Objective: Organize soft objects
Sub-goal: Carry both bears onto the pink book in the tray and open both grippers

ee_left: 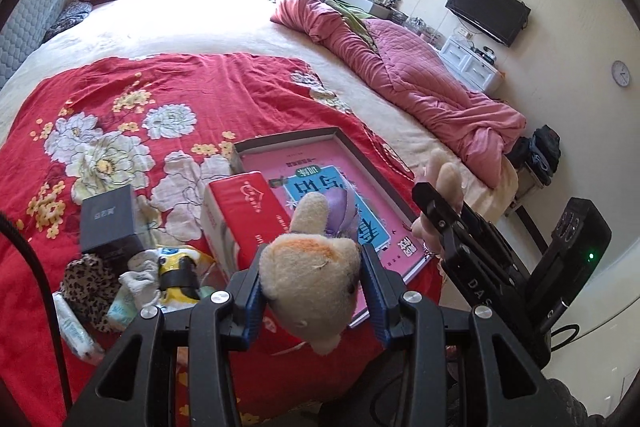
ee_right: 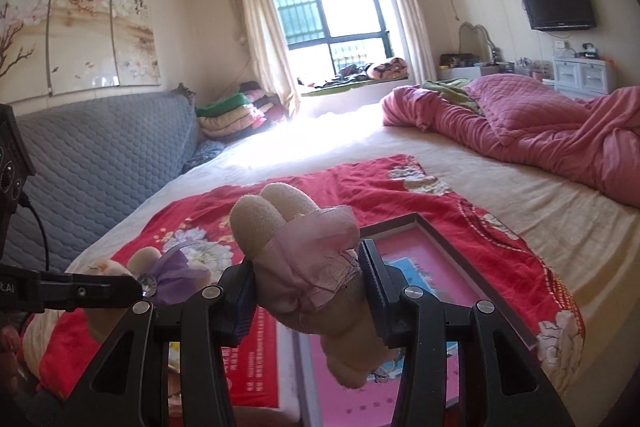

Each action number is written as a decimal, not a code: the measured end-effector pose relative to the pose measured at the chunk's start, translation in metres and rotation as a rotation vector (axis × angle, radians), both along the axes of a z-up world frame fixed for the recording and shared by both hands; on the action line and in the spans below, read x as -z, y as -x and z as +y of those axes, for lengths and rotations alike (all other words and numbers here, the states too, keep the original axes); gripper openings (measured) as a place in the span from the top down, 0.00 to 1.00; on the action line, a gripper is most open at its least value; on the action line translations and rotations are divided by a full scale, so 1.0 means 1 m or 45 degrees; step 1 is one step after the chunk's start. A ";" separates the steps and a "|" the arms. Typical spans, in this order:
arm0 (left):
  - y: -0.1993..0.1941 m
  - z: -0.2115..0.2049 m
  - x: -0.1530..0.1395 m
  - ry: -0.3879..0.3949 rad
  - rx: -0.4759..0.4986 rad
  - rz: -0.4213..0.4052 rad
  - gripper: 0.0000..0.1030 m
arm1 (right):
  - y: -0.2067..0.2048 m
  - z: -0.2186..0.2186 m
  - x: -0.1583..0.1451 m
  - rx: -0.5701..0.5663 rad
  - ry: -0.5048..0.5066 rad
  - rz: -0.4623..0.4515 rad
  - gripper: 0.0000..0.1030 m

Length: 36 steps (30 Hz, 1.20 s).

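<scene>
My left gripper (ee_left: 314,287) is shut on a beige plush rabbit with a purple bow (ee_left: 310,267), held above the red floral blanket (ee_left: 120,107). My right gripper (ee_right: 308,291) is shut on a second beige plush rabbit in a pink dress (ee_right: 304,267), held over the pink-lined box lid (ee_right: 432,267). The right gripper (ee_left: 448,227) shows at the right of the left wrist view with its plush's ears (ee_left: 444,175). The left gripper's finger (ee_right: 80,291) and purple-bow plush (ee_right: 172,267) show at the left of the right wrist view.
On the blanket lie a shallow box lid with a pink book (ee_left: 320,179), a red tissue pack (ee_left: 240,215), a black box (ee_left: 110,219), a leopard cloth (ee_left: 90,279), a yellow toy (ee_left: 178,275) and small packets. A pink quilt (ee_left: 400,67) lies across the bed's far right.
</scene>
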<state>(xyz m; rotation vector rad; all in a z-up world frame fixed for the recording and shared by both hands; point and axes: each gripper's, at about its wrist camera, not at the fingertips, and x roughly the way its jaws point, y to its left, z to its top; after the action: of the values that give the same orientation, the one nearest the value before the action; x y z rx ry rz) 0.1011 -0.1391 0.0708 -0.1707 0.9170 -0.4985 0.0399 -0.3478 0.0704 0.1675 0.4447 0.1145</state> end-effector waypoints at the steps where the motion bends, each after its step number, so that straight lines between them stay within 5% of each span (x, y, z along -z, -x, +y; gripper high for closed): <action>1: -0.003 -0.010 0.003 -0.011 0.018 0.013 0.58 | -0.003 -0.009 0.003 0.031 0.000 0.018 0.53; 10: -0.030 -0.074 0.037 -0.085 0.158 0.117 0.58 | -0.016 -0.072 0.033 0.205 -0.094 0.139 0.53; 23: -0.047 -0.127 0.085 -0.275 0.312 0.221 0.58 | -0.043 -0.082 0.071 0.215 -0.036 0.292 0.53; 36: -0.044 -0.144 0.103 -0.360 0.388 0.265 0.57 | -0.054 -0.088 0.101 0.223 -0.035 0.420 0.51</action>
<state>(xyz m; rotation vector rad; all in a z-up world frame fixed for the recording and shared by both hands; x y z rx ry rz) 0.1448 -0.2834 -0.0323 0.1806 1.2153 -0.6335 0.0944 -0.4353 -0.0309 0.2532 0.7552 -0.0809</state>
